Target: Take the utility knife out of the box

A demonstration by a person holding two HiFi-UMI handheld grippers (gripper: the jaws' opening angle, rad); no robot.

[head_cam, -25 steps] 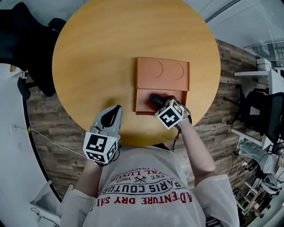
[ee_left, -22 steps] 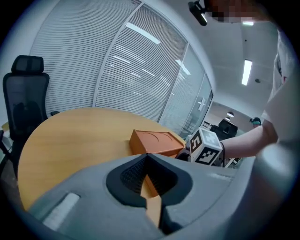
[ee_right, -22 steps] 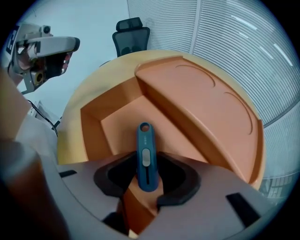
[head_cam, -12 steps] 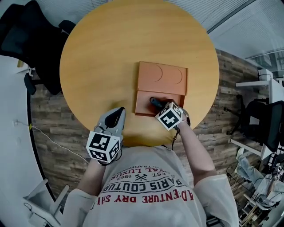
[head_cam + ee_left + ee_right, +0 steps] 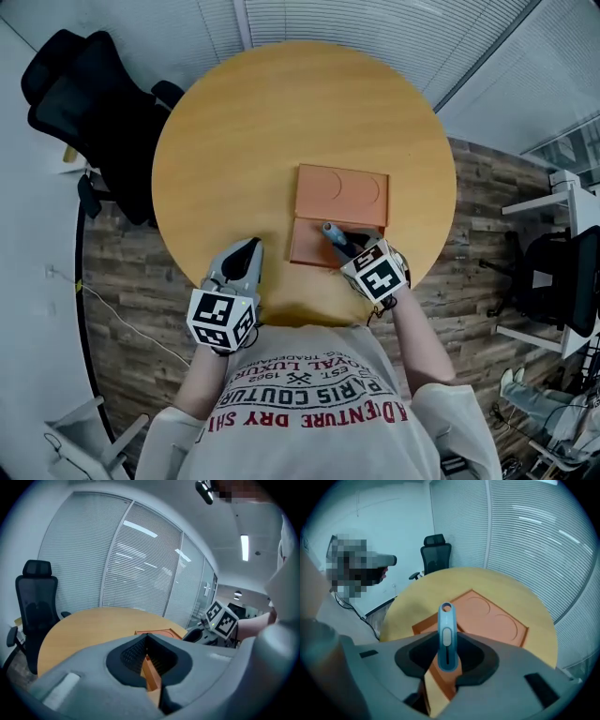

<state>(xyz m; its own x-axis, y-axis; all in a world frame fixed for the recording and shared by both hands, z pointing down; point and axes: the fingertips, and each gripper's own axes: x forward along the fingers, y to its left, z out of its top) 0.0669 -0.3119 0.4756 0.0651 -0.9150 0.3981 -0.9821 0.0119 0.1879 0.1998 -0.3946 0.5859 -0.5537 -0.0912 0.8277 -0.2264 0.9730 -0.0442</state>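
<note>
Find the utility knife [image 5: 446, 634] clamped across its blue body in the jaws of the right gripper [image 5: 446, 660], holed end pointing away, slider facing up, hanging over the shallow front half of the open orange box [image 5: 341, 192] and seemingly clear of its floor. Hold that clamp firm and lift straight up until well above the low box wall, then swing out toward open bench. Avoid tilting or jerking, given the short length of body between the pads and the risk of pivoting. Take no chance with the blade end, hidden behind the pads here. Note the lid lying flat behind the front half, two round recesses in it, so expect nothing tall in the way on that side. See the left gripper [image 5: 243, 255] near the box's front left corner, not touching, jaws together on nothing. Judge it free for pinning the box down against any dragging. Count on plenty of bare bench [image 5: 272, 122] beyond the box and to its left for setting down. Mind the round bench edge close to the box's near and right sides. Past that edge, reckon with wood floor [image 5: 122, 272] and a black office chair [image 5: 80, 89] well apart at the far left.
</note>
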